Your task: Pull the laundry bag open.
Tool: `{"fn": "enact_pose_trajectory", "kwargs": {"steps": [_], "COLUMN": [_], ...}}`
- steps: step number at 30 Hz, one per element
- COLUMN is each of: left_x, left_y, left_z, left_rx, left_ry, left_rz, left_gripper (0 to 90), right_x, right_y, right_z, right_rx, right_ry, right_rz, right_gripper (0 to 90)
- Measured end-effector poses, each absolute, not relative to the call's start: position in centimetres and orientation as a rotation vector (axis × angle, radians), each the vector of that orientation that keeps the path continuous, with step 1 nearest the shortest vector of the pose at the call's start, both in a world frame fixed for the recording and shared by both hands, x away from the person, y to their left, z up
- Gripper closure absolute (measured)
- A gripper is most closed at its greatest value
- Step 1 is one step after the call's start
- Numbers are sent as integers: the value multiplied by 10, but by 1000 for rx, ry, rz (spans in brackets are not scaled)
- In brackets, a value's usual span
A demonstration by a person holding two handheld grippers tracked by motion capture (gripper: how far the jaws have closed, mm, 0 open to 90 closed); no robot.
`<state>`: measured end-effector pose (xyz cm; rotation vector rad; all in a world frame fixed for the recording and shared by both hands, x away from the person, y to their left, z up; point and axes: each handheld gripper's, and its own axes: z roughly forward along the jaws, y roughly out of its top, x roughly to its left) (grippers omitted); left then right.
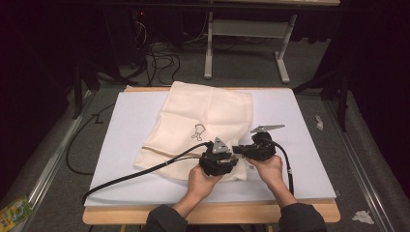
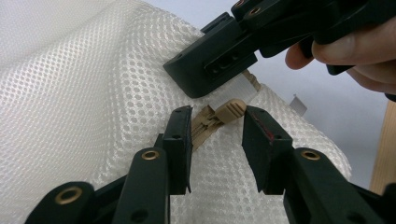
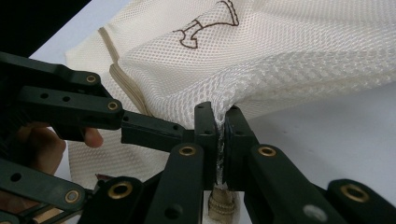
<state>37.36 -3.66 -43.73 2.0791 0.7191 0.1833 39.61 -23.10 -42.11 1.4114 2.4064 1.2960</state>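
We are working on a cream mesh laundry bag [image 1: 203, 126] lying flat on the white surface [image 1: 300, 159], with its near corner between the two sets of jaws. The right gripper [image 3: 218, 122] is clenched on a fold of mesh at that corner, the fabric pinched tight between its pads and lifted slightly. The left gripper [image 2: 215, 126] stands half-spread — its jaws flank the tan zipper pull [image 2: 229, 110] without pressing on it yet, the pull lying just ahead of and between the tips.

We judge the bag light, limp and stretchy: it will bunch and follow whatever drags it, so the right-hand pinch has to hold the corner fast as an anchor. The mesh itself gives a good bite. The zipper pull is small, smooth plastic and likely to slip or swivel — we should take it squarely across its flat tab, close beside the slider, and draw along the zipper tape [image 2: 201, 128].
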Motion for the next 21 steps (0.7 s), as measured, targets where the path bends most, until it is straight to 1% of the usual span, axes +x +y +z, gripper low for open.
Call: {"fn": "enact_pose_trajectory", "kwargs": {"steps": [4, 9, 11, 14, 18, 20, 21], "left_x": [373, 375, 375, 374, 375, 375, 375], "left_y": [-37, -39, -39, -38, -38, -38, -38], "left_z": [-436, -436, -437, -437, -439, -440, -440], "left_rx": [2056, 2047, 2053, 2072, 2092, 2092, 2093], "left_ry": [727, 751, 755, 736, 731, 726, 726], "left_rz": [158, 142, 156, 200, 187, 175, 169], "left_gripper": [585, 579, 598, 655, 693, 727, 727], "right_x": [396, 396, 396, 396, 396, 396, 396], "right_y": [-231, -230, -230, -230, -231, -231, -231], "right_z": [-421, -422, -422, -422, -423, -423, -423], "right_rx": [1411, 1409, 1407, 1407, 1411, 1410, 1410], "right_ry": [2404, 2403, 2405, 2403, 2407, 2407, 2407], "right_rz": [1293, 1292, 1292, 1293, 1289, 1292, 1292], "right_gripper": [878, 878, 878, 878, 878, 878, 878]}}
